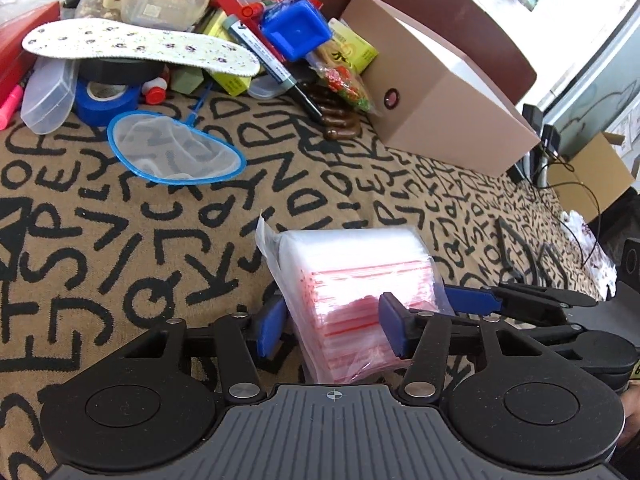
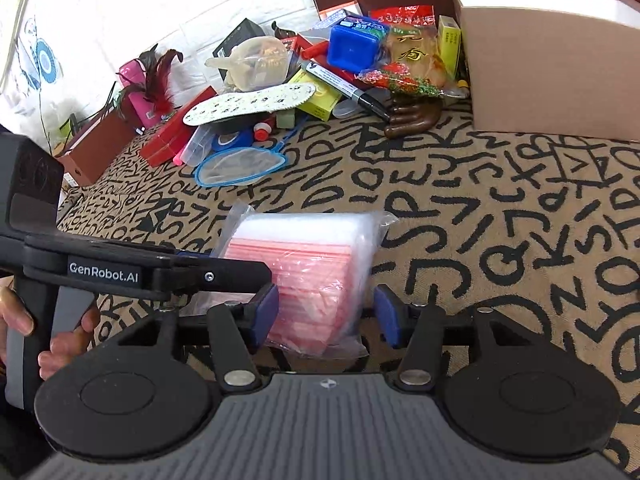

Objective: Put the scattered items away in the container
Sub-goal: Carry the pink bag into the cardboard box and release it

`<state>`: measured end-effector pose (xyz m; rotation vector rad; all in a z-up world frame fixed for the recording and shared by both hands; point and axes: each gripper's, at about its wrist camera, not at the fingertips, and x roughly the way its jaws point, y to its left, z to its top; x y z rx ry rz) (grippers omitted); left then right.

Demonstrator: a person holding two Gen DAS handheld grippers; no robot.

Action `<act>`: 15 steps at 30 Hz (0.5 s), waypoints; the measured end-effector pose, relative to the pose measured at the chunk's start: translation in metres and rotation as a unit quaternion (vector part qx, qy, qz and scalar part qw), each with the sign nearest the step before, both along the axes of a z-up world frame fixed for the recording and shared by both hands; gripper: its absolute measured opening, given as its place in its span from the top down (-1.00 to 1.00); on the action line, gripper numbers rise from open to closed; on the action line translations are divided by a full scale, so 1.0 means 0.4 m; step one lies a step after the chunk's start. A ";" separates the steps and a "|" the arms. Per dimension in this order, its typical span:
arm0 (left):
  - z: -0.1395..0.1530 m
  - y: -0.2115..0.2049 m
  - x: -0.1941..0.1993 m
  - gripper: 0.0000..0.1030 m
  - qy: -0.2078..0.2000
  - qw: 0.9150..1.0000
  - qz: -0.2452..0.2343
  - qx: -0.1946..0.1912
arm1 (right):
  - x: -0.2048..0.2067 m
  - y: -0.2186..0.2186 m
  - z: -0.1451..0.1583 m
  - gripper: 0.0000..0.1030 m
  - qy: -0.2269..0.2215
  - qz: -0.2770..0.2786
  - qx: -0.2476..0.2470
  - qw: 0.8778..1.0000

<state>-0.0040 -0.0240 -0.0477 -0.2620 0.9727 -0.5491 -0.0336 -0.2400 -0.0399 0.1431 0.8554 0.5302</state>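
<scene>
Pickup step, I'd say: both grippers sat around the bag pack (image 1: 352, 280); left gripper (image 1: 334, 328) pinched it, right gripper (image 2: 326, 316) looked spread; next, carry to far box (image 1: 448, 92).

1. Your pack of zip bags (image 1: 352, 280): a clear plastic wrapper around a thick stack of small bags with red seal strips, lying tilted on the letter-patterned tabletop (image 1: 160, 220), nearest to you and well apart from the pile.
2. Your container (image 1: 436, 96): a tan cardboard box with a white inside, upright at the far right, open at the top.
3. Your fish net (image 1: 176, 148): blue rim, white mesh, flat in front of the pile.
4. Your insole (image 1: 140, 46): white with small dark print, resting on top of the pile.
5. Your blue tape roll (image 1: 106, 100): on its side beneath the insole.
6. Your black marker (image 1: 276, 68): slanting down the pile's front.
</scene>
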 end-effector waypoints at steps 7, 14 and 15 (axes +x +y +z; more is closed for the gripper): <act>0.000 -0.007 0.003 -0.14 -0.010 1.000 0.014 0.005 | 0.016 0.007 -0.007 0.06 -0.005 -0.002 0.015 1.000; 0.046 -0.034 -0.002 -0.18 -0.007 1.000 0.010 -0.012 | -0.009 -0.012 0.052 0.20 -0.050 -0.019 -0.004 0.999; 0.061 -0.043 0.001 -0.18 -0.015 1.000 0.008 -0.015 | -0.009 -0.020 0.068 0.20 -0.062 -0.021 -0.008 0.998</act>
